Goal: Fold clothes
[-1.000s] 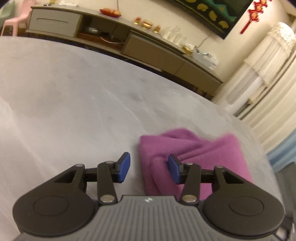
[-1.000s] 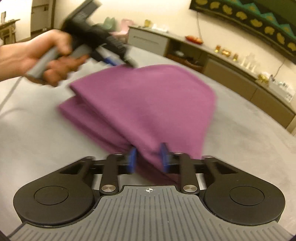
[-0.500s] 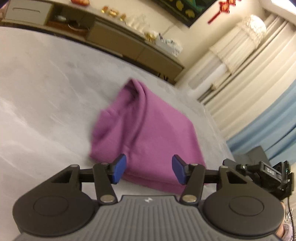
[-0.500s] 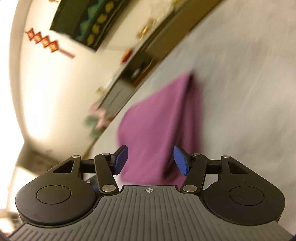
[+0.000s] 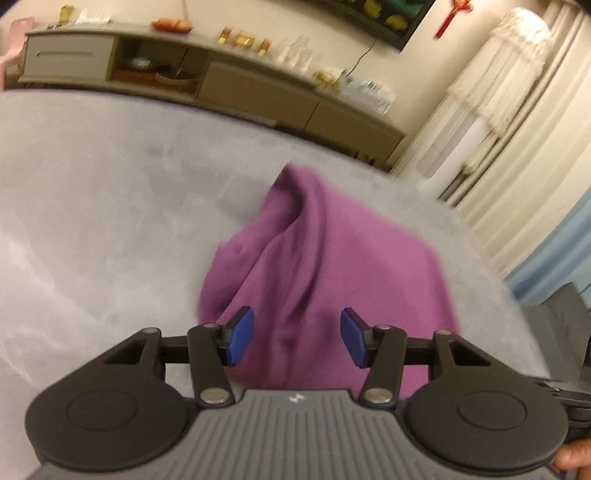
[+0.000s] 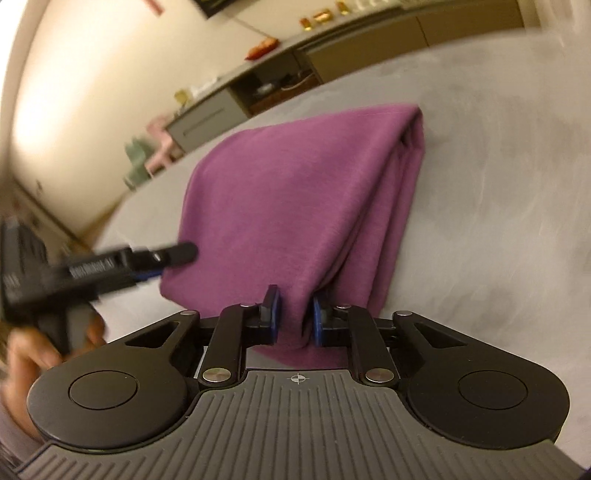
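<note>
My right gripper (image 6: 294,314) pinches the folded purple garment (image 6: 295,199) at its near edge, my left gripper (image 5: 297,341) gapes empty beside it; judged mid-fold, squaring layers next.

You're in home living room: long low media cabinet (image 5: 221,85) along wall, pleated curtains (image 5: 517,155), red hanging knot ornament (image 5: 452,14), pink chair (image 6: 160,142).

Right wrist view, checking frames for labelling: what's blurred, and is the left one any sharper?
Right wrist view: left tool and hand smeared, purple cloth fairly crisp. Left wrist view: cloth soft-edged, cabinet blurry, fisheye-bent.
</note>
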### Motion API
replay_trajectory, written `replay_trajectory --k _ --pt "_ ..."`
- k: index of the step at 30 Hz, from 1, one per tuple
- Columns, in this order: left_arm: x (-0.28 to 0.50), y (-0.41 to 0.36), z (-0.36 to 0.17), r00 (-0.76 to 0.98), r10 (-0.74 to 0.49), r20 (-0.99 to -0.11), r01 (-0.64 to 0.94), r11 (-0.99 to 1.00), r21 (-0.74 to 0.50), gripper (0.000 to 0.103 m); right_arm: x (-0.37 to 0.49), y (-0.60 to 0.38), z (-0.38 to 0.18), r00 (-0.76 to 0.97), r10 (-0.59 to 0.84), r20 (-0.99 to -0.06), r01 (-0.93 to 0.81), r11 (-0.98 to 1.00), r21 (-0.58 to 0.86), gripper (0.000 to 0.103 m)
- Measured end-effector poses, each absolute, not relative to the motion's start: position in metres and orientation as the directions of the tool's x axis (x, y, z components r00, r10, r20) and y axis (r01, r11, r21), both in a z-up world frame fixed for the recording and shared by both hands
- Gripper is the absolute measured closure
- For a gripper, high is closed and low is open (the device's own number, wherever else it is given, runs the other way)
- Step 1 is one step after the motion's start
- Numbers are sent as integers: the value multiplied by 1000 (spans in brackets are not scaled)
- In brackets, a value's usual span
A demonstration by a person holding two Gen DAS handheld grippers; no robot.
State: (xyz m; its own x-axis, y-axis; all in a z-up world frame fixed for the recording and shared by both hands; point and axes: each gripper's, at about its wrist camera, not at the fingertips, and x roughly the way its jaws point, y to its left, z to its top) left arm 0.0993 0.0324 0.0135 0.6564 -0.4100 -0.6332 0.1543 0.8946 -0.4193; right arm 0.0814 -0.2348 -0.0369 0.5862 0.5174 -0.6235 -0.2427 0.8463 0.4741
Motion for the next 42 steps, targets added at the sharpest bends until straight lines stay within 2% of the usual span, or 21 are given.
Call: replay_trajectory --k 1,3,8,11,14,15,16,18,19,21,24,27,28,30,31,32,35,38,39,40,42 --pt "99 34 25 671 -428 -605 179 886 -428 50 85 -235 -33 596 507 -622 -259 855 449 59" --pt "103 35 46 686 -464 -560 235 870 -432 48 93 -234 -25 617 487 -618 -290 871 396 53" --pt "162 3 57 657 -448 -606 306 893 -328 47 112 -233 -6 668 438 -601 -358 898 256 52" --pt "209 -17 30 602 -405 -689 294 914 -281 48 123 -233 5 699 411 -585 -392 905 168 55" --pt "238 -17 -6 550 -350 -758 260 934 -243 28 133 -232 -7 673 401 -622 -412 901 135 55" --pt "241 -13 -14 544 -360 -758 259 931 -256 13 135 -231 -13 660 398 -638 -418 899 128 54" --pt "240 -8 -17 555 -369 -746 262 928 -265 10 138 -231 -20 646 394 -653 -424 897 122 54" --pt "236 0 -17 559 -390 -731 253 921 -298 13 142 -230 -28 624 388 -679 -433 894 113 54" --pt "232 4 -15 562 -400 -724 243 917 -317 22 141 -230 -26 622 386 -682 -431 895 113 54" --pt "219 12 -3 582 -416 -699 222 908 -355 32 139 -230 -22 635 380 -672 -423 899 109 55" --pt "188 16 10 626 -415 -660 234 908 -349 32 125 -230 -3 683 398 -612 -424 899 111 54" --pt "174 14 -8 608 -356 -710 229 935 -273 25 115 -220 5 676 446 -586 -478 871 112 46" --pt "171 14 -14 606 -339 -720 223 941 -256 22 112 -213 3 662 451 -598 -494 863 104 41" --pt "167 17 -11 608 -337 -719 207 941 -266 23 109 -199 -13 615 429 -661 -518 852 72 37" --pt "164 16 -4 613 -330 -718 206 944 -258 30 109 -194 -24 598 408 -690 -524 850 48 36" --pt "157 14 6 633 -327 -702 220 945 -242 32 108 -193 -29 596 400 -696 -527 849 37 36" --pt "140 6 30 698 -298 -651 258 953 -160 28 105 -194 -27 592 402 -698 -531 847 37 38" --pt "148 1 10 638 -242 -731 234 965 -115 27 102 -196 -26 589 404 -700 -535 844 37 35" --pt "153 1 -1 609 -228 -760 219 969 -115 22 101 -196 -26 588 404 -701 -536 843 37 33" --pt "156 2 -10 590 -223 -776 198 972 -128 15 100 -197 -25 587 405 -701 -538 842 37 32" --pt "159 11 -13 582 -247 -775 147 969 -198 14 98 -198 -25 584 406 -703 -540 841 37 32"
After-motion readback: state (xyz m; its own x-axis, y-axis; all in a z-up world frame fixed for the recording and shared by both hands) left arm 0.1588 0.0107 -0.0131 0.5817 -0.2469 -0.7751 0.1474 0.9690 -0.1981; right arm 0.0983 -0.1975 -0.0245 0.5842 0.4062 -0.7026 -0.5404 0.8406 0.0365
